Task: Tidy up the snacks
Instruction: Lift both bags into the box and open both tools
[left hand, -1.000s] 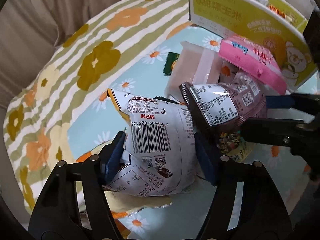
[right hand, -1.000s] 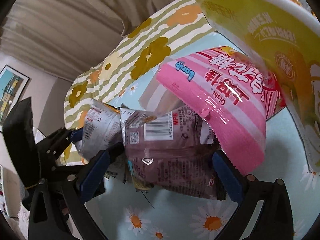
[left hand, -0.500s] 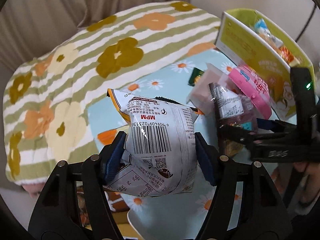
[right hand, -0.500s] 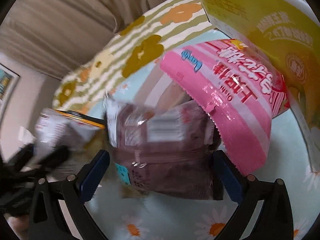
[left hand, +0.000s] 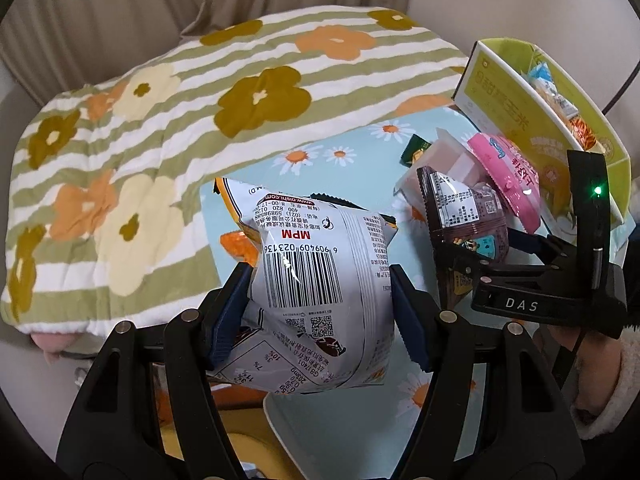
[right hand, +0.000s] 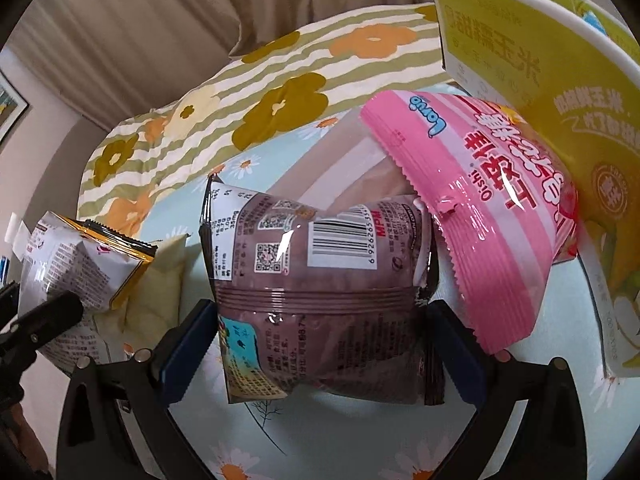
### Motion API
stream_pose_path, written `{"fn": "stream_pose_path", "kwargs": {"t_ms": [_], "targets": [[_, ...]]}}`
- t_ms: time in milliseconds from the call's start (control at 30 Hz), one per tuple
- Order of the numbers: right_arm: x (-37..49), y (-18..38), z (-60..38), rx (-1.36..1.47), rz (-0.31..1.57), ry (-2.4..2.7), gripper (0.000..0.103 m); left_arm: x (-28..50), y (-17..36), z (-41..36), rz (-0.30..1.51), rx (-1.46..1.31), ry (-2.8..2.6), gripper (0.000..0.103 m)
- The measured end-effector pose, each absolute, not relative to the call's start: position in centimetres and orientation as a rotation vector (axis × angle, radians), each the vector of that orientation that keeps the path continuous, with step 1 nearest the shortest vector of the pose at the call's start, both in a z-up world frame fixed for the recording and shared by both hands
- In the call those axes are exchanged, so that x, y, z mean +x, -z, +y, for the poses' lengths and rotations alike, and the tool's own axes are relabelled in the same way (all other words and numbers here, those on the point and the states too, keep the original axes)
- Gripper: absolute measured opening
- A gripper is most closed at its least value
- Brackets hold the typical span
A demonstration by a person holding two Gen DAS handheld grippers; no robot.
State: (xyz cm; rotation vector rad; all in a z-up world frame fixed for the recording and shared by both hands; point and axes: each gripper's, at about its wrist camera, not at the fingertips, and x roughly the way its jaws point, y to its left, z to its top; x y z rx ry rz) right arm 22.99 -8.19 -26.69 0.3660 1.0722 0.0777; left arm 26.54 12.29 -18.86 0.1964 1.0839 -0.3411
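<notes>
On the left, my left gripper (left hand: 320,312) squeezes the white bag (left hand: 316,280) from both sides and holds it up over the daisy cloth (left hand: 360,148). Next, my right gripper (right hand: 320,344) pinches the purple bag (right hand: 324,292), also up in the air. The pink bag (right hand: 492,216) sits just beside it, leaning on the yellow box (right hand: 540,64) at the far right. I think both bags go in that box. I should lift high over its wall, go one at a time, and not squish them.
</notes>
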Motion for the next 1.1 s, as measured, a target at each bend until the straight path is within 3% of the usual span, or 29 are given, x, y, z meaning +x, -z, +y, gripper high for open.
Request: {"fn": "stream_pose_path", "kwargs": {"t_ms": [67,167,467,700,1100], "targets": [[22.5,26.3,-8.2,0.355,1.050,-0.091,0.083,26.2,18.7,12.4,1.082,0.189,0.338,0.064],[22.2,26.1,-8.2,0.358,1.038,-0.112,0.078,26.0,18.5,12.6,1.078,0.180,0.335,0.064],[20.8,23.6,-7.1,0.388,0.984,-0.206,0.077,24.8,16.8,14.0,1.046,0.136,0.314,0.064],[19.9,17.9,-7.4,0.342,0.893,-0.259,0.077,24.3,13.5,13.6,0.985,0.105,0.318,0.064],[17.9,9.1,-16.5,0.319,0.746,-0.270,0.077,23.9,6.3,6.2,0.844,0.048,0.376,0.064]]}}
